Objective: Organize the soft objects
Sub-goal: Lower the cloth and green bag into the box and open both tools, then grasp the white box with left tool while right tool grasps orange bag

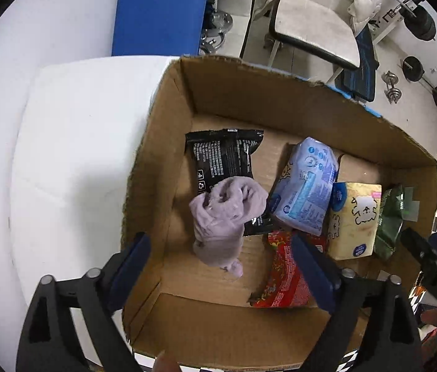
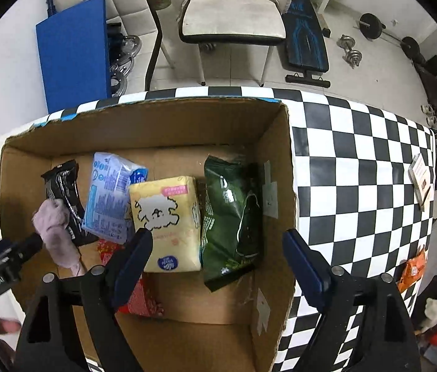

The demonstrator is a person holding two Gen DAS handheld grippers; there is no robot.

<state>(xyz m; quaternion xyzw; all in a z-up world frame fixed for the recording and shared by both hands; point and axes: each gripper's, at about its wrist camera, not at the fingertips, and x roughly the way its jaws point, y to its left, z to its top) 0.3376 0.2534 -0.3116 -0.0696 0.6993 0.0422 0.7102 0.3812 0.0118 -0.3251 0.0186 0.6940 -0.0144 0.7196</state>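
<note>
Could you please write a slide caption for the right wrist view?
Open right gripper above a cardboard box of soft packs on a checkered table.

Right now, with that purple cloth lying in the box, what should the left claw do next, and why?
Probably lift the left claw up and out of the cardboard box. It stands wide open, and the purple cloth lies loose between its fingers, draped partly over the black packet, so the drop looks done. The right claw is open and holds nothing.

Box point(image 2: 283, 167) near-left floor bare; packs point(image 2: 168, 223) crowd mid/right, prob. touching.
</note>
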